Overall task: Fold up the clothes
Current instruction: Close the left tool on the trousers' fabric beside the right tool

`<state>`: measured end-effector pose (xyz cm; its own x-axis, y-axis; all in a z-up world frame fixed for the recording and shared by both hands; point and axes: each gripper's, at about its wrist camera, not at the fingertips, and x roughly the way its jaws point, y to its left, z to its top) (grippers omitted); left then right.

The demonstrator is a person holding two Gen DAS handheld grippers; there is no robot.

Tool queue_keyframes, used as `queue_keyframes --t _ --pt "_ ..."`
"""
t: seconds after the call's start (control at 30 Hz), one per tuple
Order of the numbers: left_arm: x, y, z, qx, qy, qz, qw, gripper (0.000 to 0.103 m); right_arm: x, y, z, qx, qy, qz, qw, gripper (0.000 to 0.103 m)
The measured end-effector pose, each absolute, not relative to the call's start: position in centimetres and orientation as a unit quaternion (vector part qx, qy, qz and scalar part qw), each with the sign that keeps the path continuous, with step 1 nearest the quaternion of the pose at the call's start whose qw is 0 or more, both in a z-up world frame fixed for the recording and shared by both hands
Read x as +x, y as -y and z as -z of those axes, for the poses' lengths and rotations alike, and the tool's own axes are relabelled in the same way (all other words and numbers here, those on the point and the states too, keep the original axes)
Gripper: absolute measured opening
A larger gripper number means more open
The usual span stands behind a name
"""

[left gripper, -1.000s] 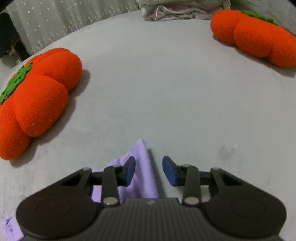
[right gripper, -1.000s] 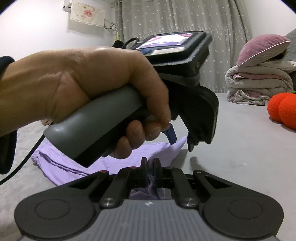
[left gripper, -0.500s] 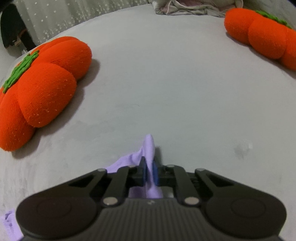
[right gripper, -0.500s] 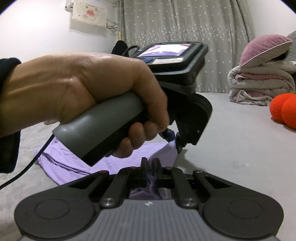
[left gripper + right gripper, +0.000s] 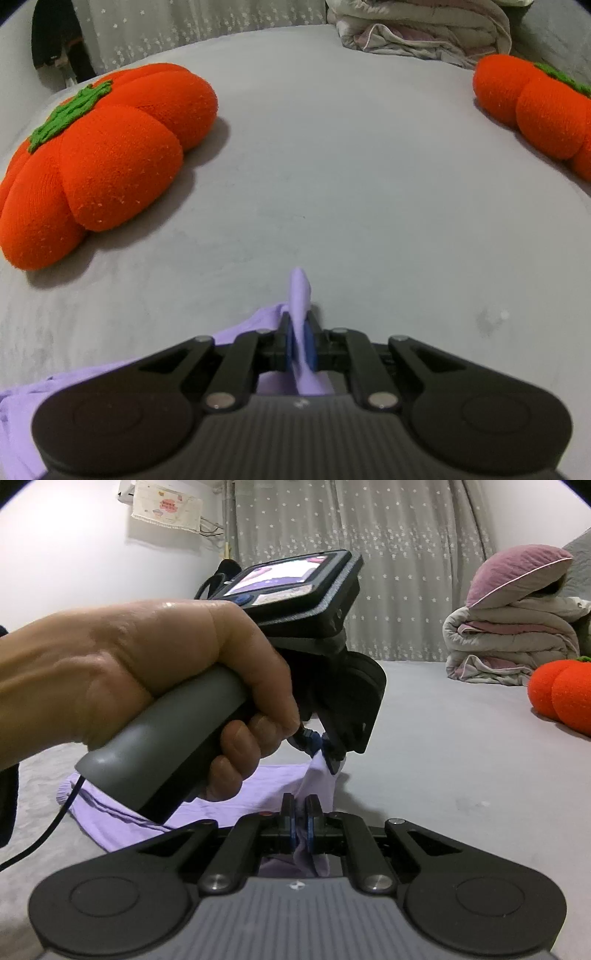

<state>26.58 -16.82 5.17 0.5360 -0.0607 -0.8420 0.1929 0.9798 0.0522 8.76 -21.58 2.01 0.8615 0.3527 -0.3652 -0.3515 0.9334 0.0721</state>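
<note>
A lilac garment [image 5: 258, 786] lies flat on the grey bed. In the left wrist view my left gripper [image 5: 300, 332] is shut on a corner of the lilac garment [image 5: 299, 295], and a peak of cloth sticks up past the blue pads. The right wrist view shows my right gripper [image 5: 300, 814] shut on another bit of the same edge. Just beyond it a person's hand [image 5: 147, 672] holds the left gripper [image 5: 321, 749], whose pads pinch the cloth and lift it slightly off the bed.
Two orange pumpkin cushions lie on the bed: one at the left [image 5: 99, 155], one at the far right [image 5: 535, 103]. A folded quilt pile [image 5: 513, 642] with a pink pillow [image 5: 517, 572] sits at the back. A dotted curtain [image 5: 369, 554] hangs behind. A cable [image 5: 48, 830] trails from the left handle.
My left gripper was open beside the garment's corner, then shut on it and drew it slightly up and forward. The right gripper stayed shut on the cloth without moving.
</note>
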Motion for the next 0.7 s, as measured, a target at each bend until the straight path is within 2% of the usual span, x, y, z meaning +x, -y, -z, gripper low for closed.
queue_keyframes --t 0.23,0.4,0.7 --pt "26.3 16.2 -5.7 0.058 -0.472 0.078 0.876 0.007 8.8 21.7 -1.8 0.014 -0.202 -0.176 0.963 0.01" --pt "26.4 15.8 -5.7 0.052 -0.474 0.08 0.876 0.007 9.0 21.7 -1.7 0.016 -0.208 -0.17 0.963 0.02" --pt "26.6 15.5 -5.7 0.039 -0.475 0.088 0.875 0.007 9.2 21.9 -1.4 0.022 -0.215 -0.169 0.962 0.026"
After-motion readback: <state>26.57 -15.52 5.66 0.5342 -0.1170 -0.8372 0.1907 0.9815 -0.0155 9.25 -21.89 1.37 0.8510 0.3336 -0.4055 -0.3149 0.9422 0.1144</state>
